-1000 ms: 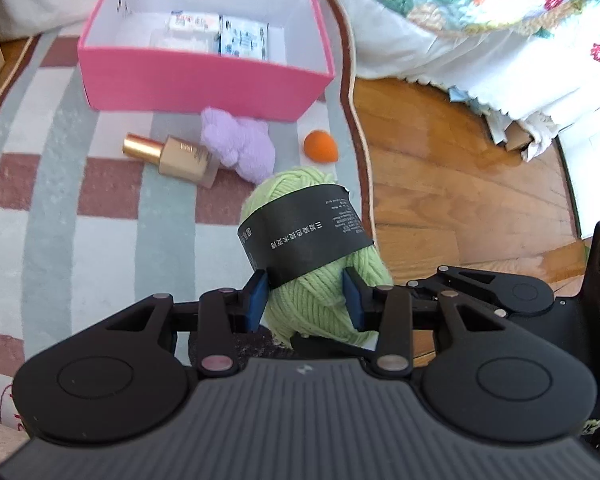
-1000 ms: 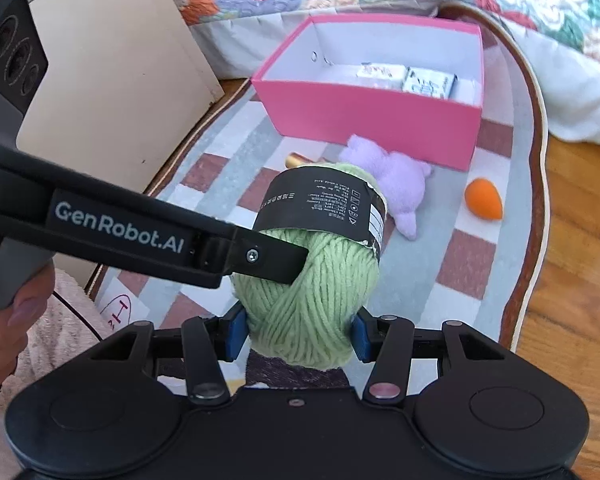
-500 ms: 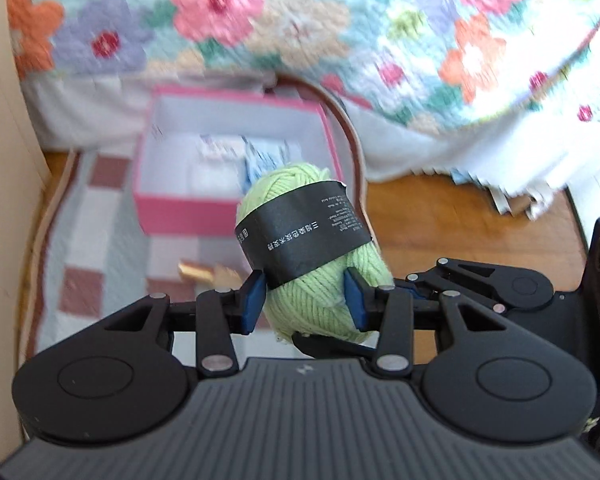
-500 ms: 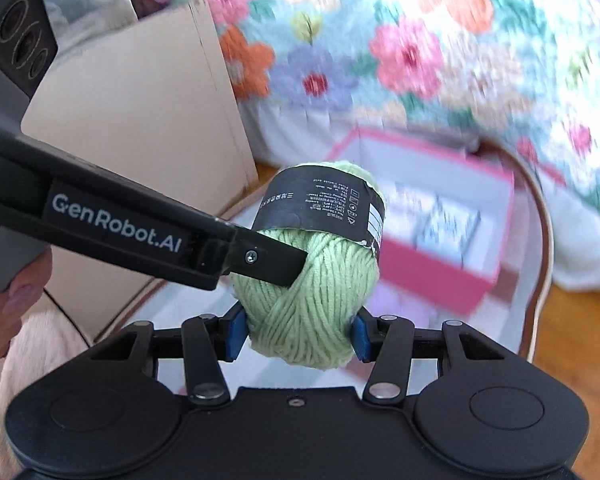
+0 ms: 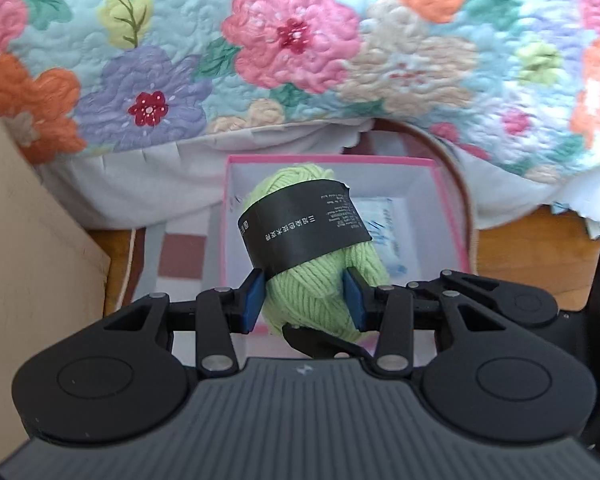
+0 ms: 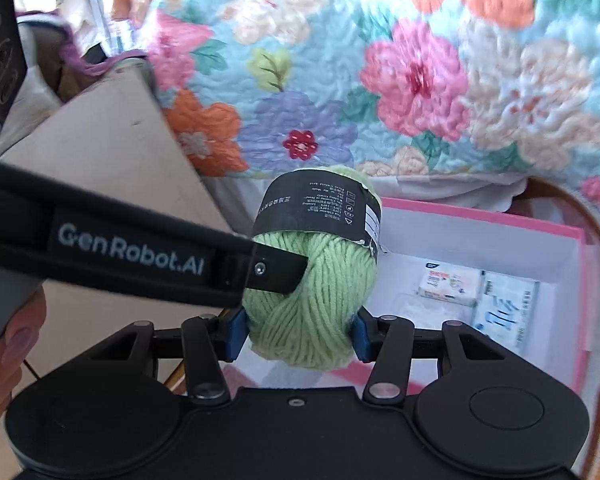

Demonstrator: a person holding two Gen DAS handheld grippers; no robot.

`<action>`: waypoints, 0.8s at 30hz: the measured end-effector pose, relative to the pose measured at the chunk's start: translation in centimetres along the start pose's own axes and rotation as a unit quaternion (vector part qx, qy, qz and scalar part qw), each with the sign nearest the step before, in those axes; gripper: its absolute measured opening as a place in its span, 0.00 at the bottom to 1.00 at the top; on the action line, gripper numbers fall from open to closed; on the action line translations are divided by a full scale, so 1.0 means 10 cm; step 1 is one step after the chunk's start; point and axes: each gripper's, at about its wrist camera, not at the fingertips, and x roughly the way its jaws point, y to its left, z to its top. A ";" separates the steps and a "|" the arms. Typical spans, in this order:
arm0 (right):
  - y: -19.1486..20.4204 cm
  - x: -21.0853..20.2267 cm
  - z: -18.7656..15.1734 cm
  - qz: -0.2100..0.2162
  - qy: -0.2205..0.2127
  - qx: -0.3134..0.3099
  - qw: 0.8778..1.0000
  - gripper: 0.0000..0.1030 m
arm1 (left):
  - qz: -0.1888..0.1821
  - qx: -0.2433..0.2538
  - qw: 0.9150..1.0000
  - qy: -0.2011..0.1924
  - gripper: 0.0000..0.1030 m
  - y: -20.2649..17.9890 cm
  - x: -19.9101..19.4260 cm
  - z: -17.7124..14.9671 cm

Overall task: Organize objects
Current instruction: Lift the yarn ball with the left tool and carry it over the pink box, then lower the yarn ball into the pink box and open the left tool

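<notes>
A: From the left wrist, the left gripper [image 5: 304, 294] is pinching the green yarn ball [image 5: 320, 280], blue pads pressing into its lower sides. The ball is hanging in the air in front of the pink box [image 5: 448, 216], its black label band [image 5: 300, 232] wrapping the upper half.

B: And a blue-and-white packet [image 5: 384, 224] is lying inside that box, right of the ball. The floral quilt [image 5: 300, 40] is filling the far side.

A: Over to the right wrist: the right gripper [image 6: 298, 332] is squeezing the same yarn ball [image 6: 312, 300] from both sides too.

B: The left gripper's finger [image 6: 276, 272] is reaching in from the left, touching the yarn. The box [image 6: 540, 232] is sitting to the right, small packets [image 6: 476, 296] resting on its floor.
</notes>
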 end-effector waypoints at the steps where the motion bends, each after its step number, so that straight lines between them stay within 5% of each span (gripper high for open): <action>1: -0.05 0.12 0.04 0.002 0.001 0.011 1.000 0.54 | 0.006 0.009 1.000 0.004 0.39 0.02 0.13 0.08; 13: -0.64 1.30 0.22 -0.019 0.036 0.093 0.995 0.54 | 0.054 0.042 0.996 0.050 0.37 0.10 1.41 0.54; 24: -0.76 1.68 0.24 0.018 0.103 0.104 0.989 0.60 | 0.082 0.056 0.992 0.075 0.26 0.28 1.71 0.47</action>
